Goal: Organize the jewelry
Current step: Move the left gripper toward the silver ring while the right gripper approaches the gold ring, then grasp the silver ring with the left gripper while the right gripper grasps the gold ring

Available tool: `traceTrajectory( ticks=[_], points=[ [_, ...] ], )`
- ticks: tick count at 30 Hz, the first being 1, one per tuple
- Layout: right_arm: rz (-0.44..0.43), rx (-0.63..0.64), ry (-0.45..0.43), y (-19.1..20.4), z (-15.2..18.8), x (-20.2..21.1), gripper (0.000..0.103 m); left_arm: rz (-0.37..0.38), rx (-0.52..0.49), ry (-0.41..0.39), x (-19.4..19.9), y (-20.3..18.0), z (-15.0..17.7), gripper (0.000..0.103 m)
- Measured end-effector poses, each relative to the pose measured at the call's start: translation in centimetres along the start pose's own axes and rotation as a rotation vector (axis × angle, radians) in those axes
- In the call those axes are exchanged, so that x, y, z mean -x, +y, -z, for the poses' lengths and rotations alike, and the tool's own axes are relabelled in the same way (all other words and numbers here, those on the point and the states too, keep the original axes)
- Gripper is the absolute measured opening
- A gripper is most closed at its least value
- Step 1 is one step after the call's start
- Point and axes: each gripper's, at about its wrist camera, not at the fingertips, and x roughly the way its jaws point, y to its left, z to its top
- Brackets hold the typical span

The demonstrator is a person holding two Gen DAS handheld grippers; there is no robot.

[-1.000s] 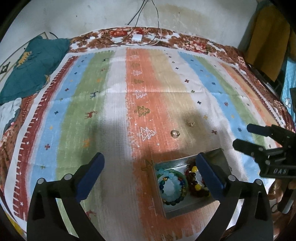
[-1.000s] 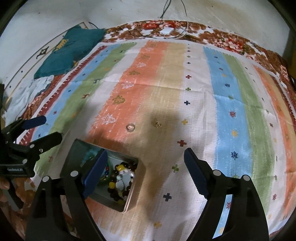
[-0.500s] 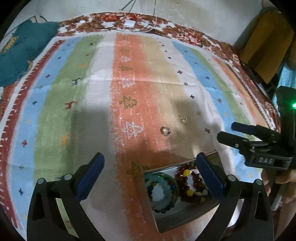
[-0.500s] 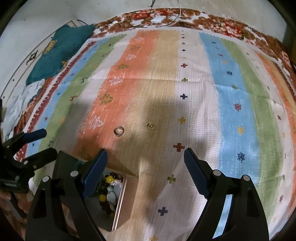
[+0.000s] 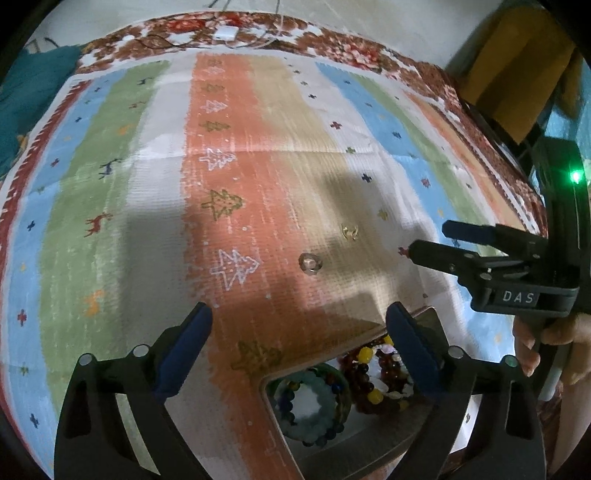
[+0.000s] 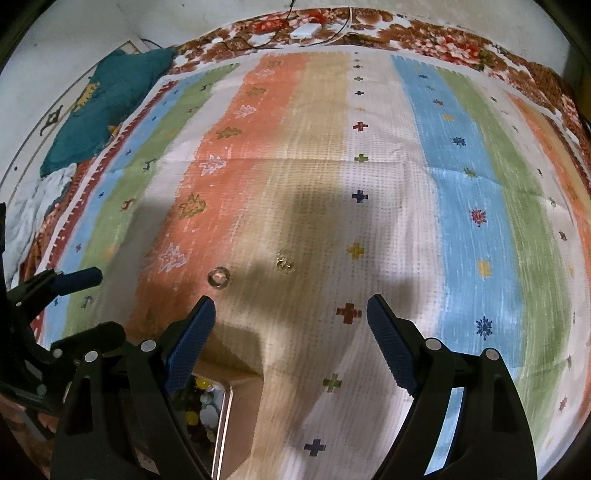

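A clear ring [image 5: 310, 263] and a small gold earring [image 5: 349, 231] lie on the striped cloth; they also show in the right wrist view, ring [image 6: 219, 277] and earring [image 6: 285, 262]. A metal tin [image 5: 428, 316] holds a green bead bracelet [image 5: 312, 404] and dark red and yellow beads [image 5: 373, 373]; its rim shows in the right wrist view [image 6: 226, 417]. My left gripper [image 5: 299, 345] is open and empty above the tin's near corner. My right gripper [image 6: 291, 334] is open and empty, just short of the earring.
The striped cloth [image 6: 461, 192] covers a bed with a floral border. A teal cushion [image 6: 107, 107] and white cloth lie at the far left. A white charger with cables [image 5: 226, 32] lies at the far edge. A yellow-brown object [image 5: 517, 66] stands at the right.
Both grippers have moved forward and lower toward the ring and earring. The tin has slid toward the bottom of both views. Both stay open.
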Motion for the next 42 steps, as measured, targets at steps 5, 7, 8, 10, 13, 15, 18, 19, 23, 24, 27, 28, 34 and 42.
traceTrajectory(
  ticks=[5, 7, 8, 10, 13, 15, 18, 19, 23, 24, 27, 28, 34, 42],
  points=[
    [-0.002, 0.006, 0.013, -0.1, -0.5, -1.0, 0.084, 0.005, -0.038, 0.021, -0.9, -0.3, -0.4, 0.09],
    [-0.008, 0.011, 0.017, 0.0, -0.6, -1.3, 0.084, 0.006, -0.053, 0.03, -1.4, -0.3, -0.6, 0.088],
    [-0.009, 0.013, 0.017, 0.0, -0.7, -1.4, 0.084, 0.005, -0.058, 0.033, -1.6, -0.3, -0.7, 0.087],
    [0.006, 0.006, 0.007, -0.1, -1.0, -1.6, 0.077, 0.001, -0.072, 0.044, -2.1, -0.3, -0.9, 0.085],
    [0.011, 0.006, 0.018, -0.3, -1.3, -2.3, 0.074, -0.004, -0.093, 0.059, -2.7, -0.3, -1.2, 0.083],
    [0.016, 0.01, 0.025, -0.4, -1.5, -2.8, 0.073, -0.012, -0.1, 0.071, -3.1, -0.3, -1.3, 0.082],
    [0.02, 0.014, 0.037, -0.4, -1.7, -3.4, 0.067, -0.026, -0.091, 0.098, -3.9, -0.2, -1.8, 0.076],
    [0.02, 0.016, 0.04, -0.4, -1.8, -3.6, 0.066, -0.028, -0.087, 0.108, -4.3, -0.2, -2.0, 0.073],
    [0.022, 0.021, 0.049, -0.3, -2.2, -4.4, 0.064, -0.023, -0.097, 0.13, -5.1, -0.6, -2.4, 0.067],
    [0.021, 0.021, 0.052, -0.2, -2.3, -4.6, 0.061, -0.02, -0.103, 0.135, -5.3, -0.7, -2.5, 0.066],
    [0.02, 0.02, 0.061, -0.2, -2.6, -5.3, 0.057, -0.021, -0.118, 0.148, -5.9, -0.9, -2.7, 0.062],
    [0.022, 0.021, 0.066, -0.2, -2.7, -5.5, 0.055, -0.024, -0.123, 0.155, -6.2, -1.0, -2.7, 0.059],
    [0.024, 0.032, 0.08, 0.2, -3.1, -6.5, 0.047, -0.036, -0.152, 0.178, -7.1, -1.2, -3.1, 0.053],
    [0.028, 0.044, 0.099, 0.6, -3.1, -7.9, 0.036, -0.067, -0.225, 0.218, -8.3, -2.2, -3.7, 0.042]
  ],
)
